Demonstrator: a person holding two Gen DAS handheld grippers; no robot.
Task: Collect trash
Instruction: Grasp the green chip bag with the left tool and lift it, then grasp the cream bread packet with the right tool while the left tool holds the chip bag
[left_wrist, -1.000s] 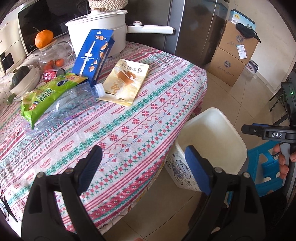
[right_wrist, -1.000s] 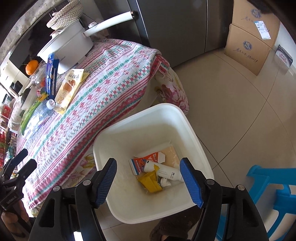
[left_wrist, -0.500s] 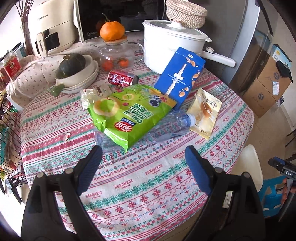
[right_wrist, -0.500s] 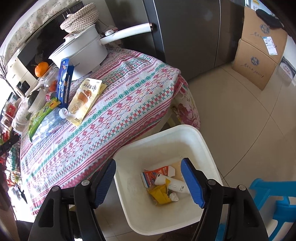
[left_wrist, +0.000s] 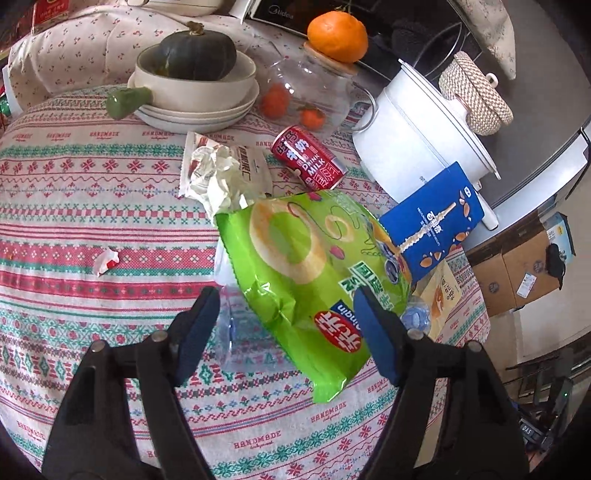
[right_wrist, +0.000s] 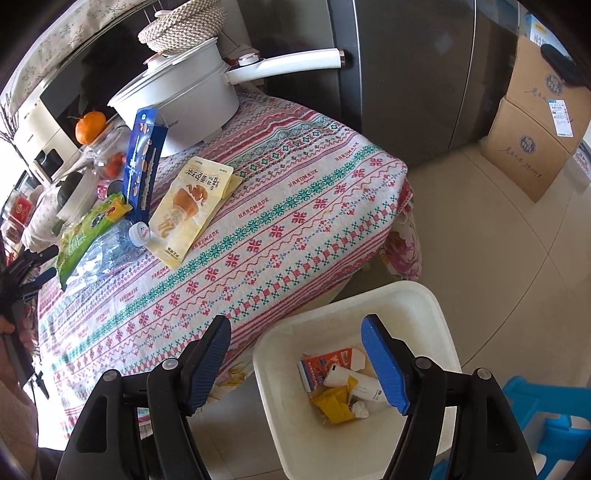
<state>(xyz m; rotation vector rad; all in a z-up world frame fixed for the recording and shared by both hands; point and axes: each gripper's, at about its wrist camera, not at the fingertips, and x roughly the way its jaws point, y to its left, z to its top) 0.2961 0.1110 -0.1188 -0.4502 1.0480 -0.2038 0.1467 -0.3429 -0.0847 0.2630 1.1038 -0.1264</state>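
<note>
My left gripper (left_wrist: 286, 321) is open just above a green snack bag (left_wrist: 306, 273) that lies on a clear plastic bottle (left_wrist: 236, 332) on the table. Around it lie a red milk can (left_wrist: 308, 158), crumpled white wrappers (left_wrist: 221, 173), a blue carton (left_wrist: 432, 218) and a yellow pouch (left_wrist: 441, 295). My right gripper (right_wrist: 295, 354) is open and empty over the near table edge and the white bin (right_wrist: 351, 435) on the floor, which holds an orange carton, a white tube and yellow wrappers. The pouch (right_wrist: 192, 206) and the bag (right_wrist: 88, 229) also show there.
A white pot (left_wrist: 417, 136), a glass jar with an orange on top (left_wrist: 314, 88) and a bowl holding a squash (left_wrist: 192, 81) stand at the table's back. Cardboard boxes (right_wrist: 532, 140) and a blue stool (right_wrist: 546, 424) stand on the floor. A small paper scrap (left_wrist: 107, 260) lies on the cloth.
My left gripper has swung from the bin side across the table and come in close over the green bag. My right gripper has drifted back a little from over the bin.
</note>
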